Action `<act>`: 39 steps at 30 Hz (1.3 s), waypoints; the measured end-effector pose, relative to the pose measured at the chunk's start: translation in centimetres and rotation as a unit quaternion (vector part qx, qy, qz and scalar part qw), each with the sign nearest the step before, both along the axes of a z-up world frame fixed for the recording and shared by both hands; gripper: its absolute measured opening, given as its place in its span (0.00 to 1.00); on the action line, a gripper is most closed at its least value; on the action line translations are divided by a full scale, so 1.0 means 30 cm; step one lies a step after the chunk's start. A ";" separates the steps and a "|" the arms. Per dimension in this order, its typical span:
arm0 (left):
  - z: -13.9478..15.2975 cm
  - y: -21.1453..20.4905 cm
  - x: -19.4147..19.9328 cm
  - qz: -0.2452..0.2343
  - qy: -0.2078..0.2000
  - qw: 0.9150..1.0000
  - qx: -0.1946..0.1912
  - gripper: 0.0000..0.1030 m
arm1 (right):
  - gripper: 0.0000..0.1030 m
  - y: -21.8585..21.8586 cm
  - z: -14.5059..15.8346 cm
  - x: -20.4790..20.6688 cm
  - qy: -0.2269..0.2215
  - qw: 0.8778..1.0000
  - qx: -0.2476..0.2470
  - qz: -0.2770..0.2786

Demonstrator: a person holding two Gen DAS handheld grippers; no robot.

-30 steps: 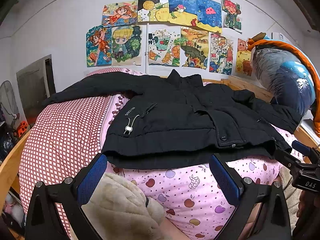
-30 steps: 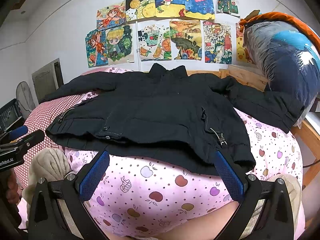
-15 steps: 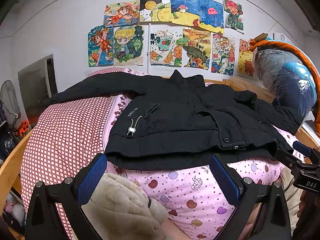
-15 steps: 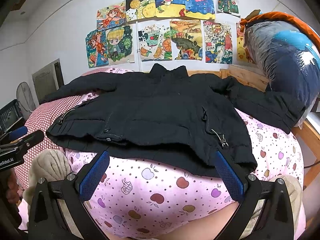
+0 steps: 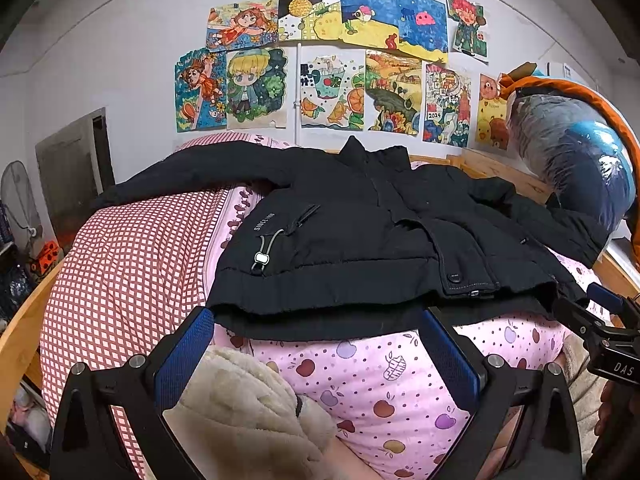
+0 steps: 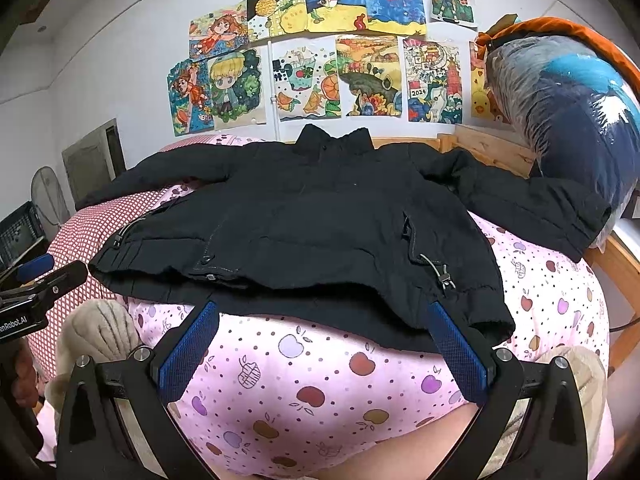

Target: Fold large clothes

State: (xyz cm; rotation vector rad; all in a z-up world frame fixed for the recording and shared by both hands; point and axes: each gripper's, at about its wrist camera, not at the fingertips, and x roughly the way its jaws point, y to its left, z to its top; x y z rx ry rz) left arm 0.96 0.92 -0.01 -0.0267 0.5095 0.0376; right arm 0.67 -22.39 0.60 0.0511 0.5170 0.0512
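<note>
A black jacket (image 5: 360, 236) lay front-up and spread flat on the bed, its collar toward the wall and its hem toward the cameras, both sleeves stretched out sideways. It rested mostly on a pink apple-print quilt (image 5: 360, 380).

The left wrist view showed more of the red-checked bedding (image 5: 132, 256) under the jacket's left sleeve, along with white lettering and a toggle cord (image 5: 262, 258) near one pocket. It also caught a fuzzy beige sleeve (image 5: 248, 404) between the left hand-held gripper's fingers, and the other tool at the right edge.

The right wrist view showed instead the far sleeve (image 6: 532, 204) reaching toward a plastic-wrapped bundle (image 6: 568, 108) by the wooden bed frame (image 6: 488, 148), and a second toggle (image 6: 442, 274) near the hem on that side. The left tool appeared at its left edge, above a beige cuff (image 6: 96, 328).

The left hand-held gripper (image 5: 316, 316) hovered just short of the hem's left half, its blue-padded fingers (image 5: 186, 354) spread wide apart with nothing between them. The right hand-held gripper (image 6: 322, 312) sat level before the hem's right half, its fingers (image 6: 456, 354) equally far apart and empty, their tips near the jacket's lower edge; contact could not be told. Children's drawings (image 6: 320, 40) covered the wall behind.
</note>
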 end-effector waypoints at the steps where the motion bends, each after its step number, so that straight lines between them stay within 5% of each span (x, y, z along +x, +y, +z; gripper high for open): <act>1: -0.001 -0.001 -0.002 0.000 0.000 1.000 0.000 1.00 | 0.99 0.001 0.000 0.001 0.000 1.000 0.000 0.000; 39: 0.016 -0.017 0.050 -0.009 0.017 1.000 0.015 1.00 | 0.99 -0.043 -0.001 0.040 0.011 1.000 0.013 -0.018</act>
